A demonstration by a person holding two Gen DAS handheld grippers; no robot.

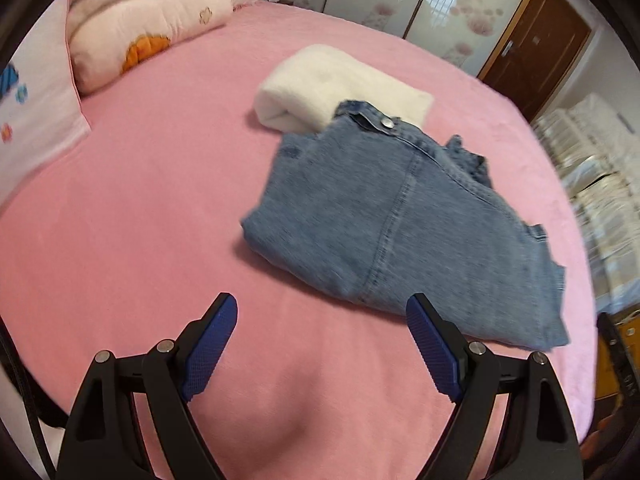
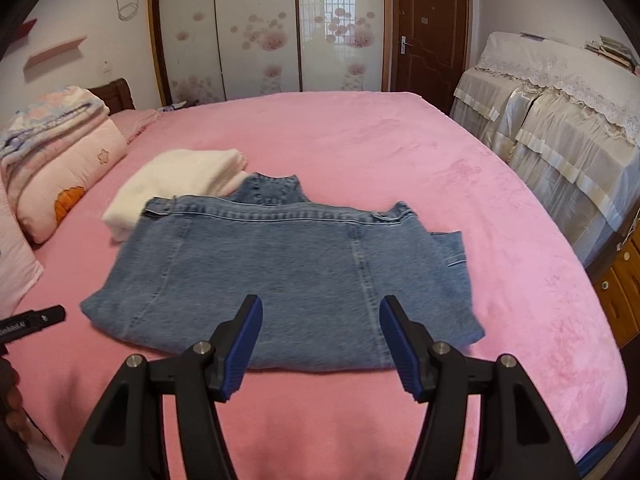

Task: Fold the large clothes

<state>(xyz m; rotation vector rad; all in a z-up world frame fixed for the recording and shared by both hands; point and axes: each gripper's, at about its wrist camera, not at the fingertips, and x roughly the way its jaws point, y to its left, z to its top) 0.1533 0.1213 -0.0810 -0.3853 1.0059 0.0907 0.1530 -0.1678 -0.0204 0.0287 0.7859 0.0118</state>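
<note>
Pink bed (image 2: pixel 360 148) carries folded denim jacket (image 2: pixel 288 272), folded white garment (image 2: pixel 180 184) touching it, pillows (image 2: pixel 60 160) at head.

Count, from where I stand. Denim garment (image 2: pixel 280 272): one, folded, on the bed (image 2: pixel 400 152). White folded garment (image 2: pixel 176 184): one, touching the denim's far left edge. Bed: one, pink cover. Folded quilts (image 2: pixel 60 148) stacked at the head: at least two layers, exact number unclear. Grippers: two, left gripper (image 1: pixel 322 340) and right gripper (image 2: pixel 320 338), each with two blue-padded jaws spread apart. Brown door (image 2: pixel 430 28): one. Wardrobe panels (image 2: pixel 256 28): three.
</note>
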